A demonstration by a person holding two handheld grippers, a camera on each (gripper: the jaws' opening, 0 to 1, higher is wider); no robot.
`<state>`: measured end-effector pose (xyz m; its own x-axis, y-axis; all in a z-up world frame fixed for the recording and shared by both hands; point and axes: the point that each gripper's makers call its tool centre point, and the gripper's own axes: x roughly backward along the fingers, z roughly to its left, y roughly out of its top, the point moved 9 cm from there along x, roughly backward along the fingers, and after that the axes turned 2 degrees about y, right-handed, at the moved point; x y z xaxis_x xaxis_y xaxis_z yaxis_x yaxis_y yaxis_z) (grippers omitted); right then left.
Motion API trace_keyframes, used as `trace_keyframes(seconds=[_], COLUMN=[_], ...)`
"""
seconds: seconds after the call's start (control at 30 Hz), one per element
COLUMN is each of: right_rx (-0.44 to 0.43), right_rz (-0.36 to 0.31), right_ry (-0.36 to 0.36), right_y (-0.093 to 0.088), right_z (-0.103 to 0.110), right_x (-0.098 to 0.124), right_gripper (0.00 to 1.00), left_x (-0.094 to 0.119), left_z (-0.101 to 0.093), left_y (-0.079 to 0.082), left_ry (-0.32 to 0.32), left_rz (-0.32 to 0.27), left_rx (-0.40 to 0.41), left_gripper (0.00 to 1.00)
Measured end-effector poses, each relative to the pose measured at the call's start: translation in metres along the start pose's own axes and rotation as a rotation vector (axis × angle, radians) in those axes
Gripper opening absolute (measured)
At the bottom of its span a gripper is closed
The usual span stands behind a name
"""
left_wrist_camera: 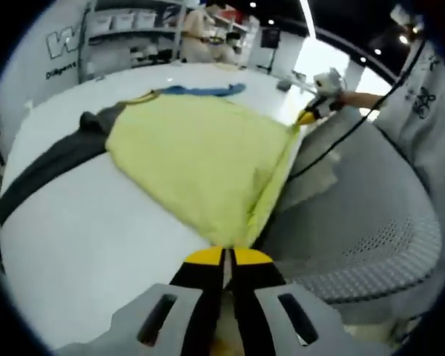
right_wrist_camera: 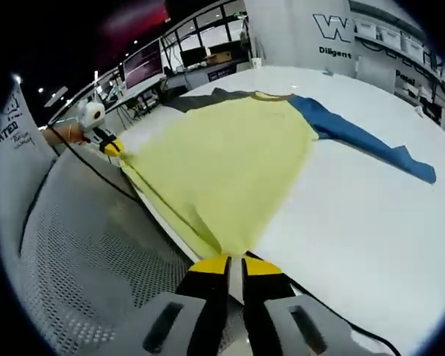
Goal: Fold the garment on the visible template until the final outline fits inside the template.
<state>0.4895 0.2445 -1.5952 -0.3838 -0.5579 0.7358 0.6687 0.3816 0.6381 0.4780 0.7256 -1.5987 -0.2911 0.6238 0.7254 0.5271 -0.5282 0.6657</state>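
Left claw (left_wrist_camera: 226,256) and right claw (right_wrist_camera: 235,265), each closed on a hem corner of the yellow garment (left_wrist_camera: 200,159), which stretches away from both across the white worktop (left_wrist_camera: 89,222); the held hem spans between them.

White table (left_wrist_camera: 96,222), yellow garment (left_wrist_camera: 200,159) atop

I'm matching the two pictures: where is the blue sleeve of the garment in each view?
Left gripper view: blue sleeve at top centre, beyond the yellow cloth body.
Right gripper view: blue sleeve stretching right across the white table.
Shared landmark: the yellow body.
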Motion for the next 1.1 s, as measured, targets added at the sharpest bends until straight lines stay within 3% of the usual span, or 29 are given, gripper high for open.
trace_keyframes(seconds=[0.1,0.17,0.2,0.37,0.43,0.5,0.6,0.67,0.77,0.83,1.0,1.03,1.1], right_rx=[-0.001,0.003,0.009,0.019,0.022,0.033,0.029,0.03,0.043,0.059,0.076,0.078,0.072], right_rz=[-0.014,-0.024,-0.027,-0.071,-0.077,-0.061,-0.045,-0.041,-0.025,0.003,0.068,0.072,0.085], right_ry=[-0.002,-0.001,-0.002,0.012,0.023,0.034,0.052,0.057,0.068,0.093,0.125,0.125,0.129], right_y=[0.002,0.007,0.009,0.023,0.025,0.024,0.02,0.021,0.021,0.02,0.012,0.012,0.01], right_z=[0.001,0.002,0.002,0.003,0.004,0.008,0.004,0.006,0.009,0.014,0.018,0.018,0.018], right_x=[0.001,0.002,0.002,0.007,0.003,-0.001,-0.01,-0.012,-0.015,-0.017,-0.018,-0.017,-0.017], right_gripper=[0.0,0.0,0.0,0.0,0.0,0.0,0.0,0.0,0.0,0.0,0.0,0.0,0.0], left_x=[0.003,0.005,0.005,0.006,0.001,-0.005,-0.016,-0.021,-0.029,-0.038,-0.045,-0.046,-0.043], left_z=[0.0,0.0,-0.001,-0.004,-0.002,-0.002,-0.006,-0.001,-0.01,-0.01,-0.02,-0.018,-0.017], left_y=[-0.01,-0.009,-0.006,0.012,0.023,0.031,0.036,0.034,0.033,0.022,0.018,0.019,0.018], left_ry=[0.007,0.017,0.022,0.032,0.04,0.023,-0.005,-0.033,-0.062,-0.11,-0.154,-0.135,-0.144], left_rz=[0.066,0.059,0.031,-0.039,-0.137,-0.19,-0.18,-0.172,-0.143,-0.095,0.017,-0.009,0.003], left_rx=[-0.024,-0.026,0.008,0.029,0.106,0.17,0.147,0.143,0.144,0.102,0.04,0.037,0.061], left_gripper=[0.0,0.0,0.0,0.0,0.0,0.0,0.0,0.0,0.0,0.0,0.0,0.0,0.0])
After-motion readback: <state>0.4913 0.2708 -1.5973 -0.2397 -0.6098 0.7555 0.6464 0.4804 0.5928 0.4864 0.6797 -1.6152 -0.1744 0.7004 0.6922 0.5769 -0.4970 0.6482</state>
